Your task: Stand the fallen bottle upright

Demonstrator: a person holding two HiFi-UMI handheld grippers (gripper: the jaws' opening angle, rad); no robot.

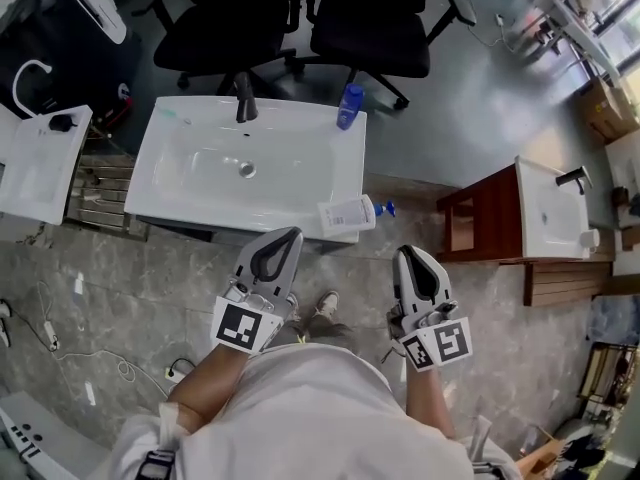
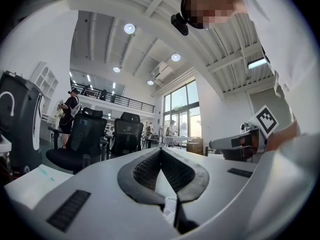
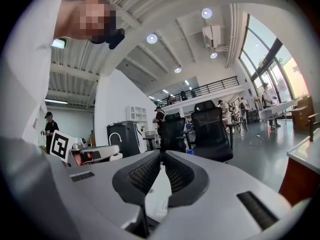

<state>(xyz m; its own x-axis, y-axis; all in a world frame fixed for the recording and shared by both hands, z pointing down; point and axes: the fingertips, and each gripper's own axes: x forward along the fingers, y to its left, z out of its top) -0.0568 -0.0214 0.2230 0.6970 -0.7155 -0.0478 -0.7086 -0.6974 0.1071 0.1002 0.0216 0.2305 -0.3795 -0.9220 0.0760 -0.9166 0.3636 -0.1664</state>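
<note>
At front right corner of sink counter (image 1: 180,183), fallen bottle (image 1: 347,215) lies on its side, white, blue pump pointing right. blue bottle (image 1: 349,106) upright at back right corner. left gripper (image 1: 285,236) and right gripper (image 1: 412,253) near counter's front edge, clear of fallen bottle, fingers closed, both empty

right claw (image 3: 161,154) jaws closed tip to tip, nothing pinched; a white surface shows through the gap below the tips. left claw (image 3: 95,154) sits off to the left, roughly level with it. two black office chairs (image 3: 210,131) straight ahead, person (image 3: 159,116) in black standing by them, wooden cabinet (image 3: 300,176) with a white top at the right edge
</note>
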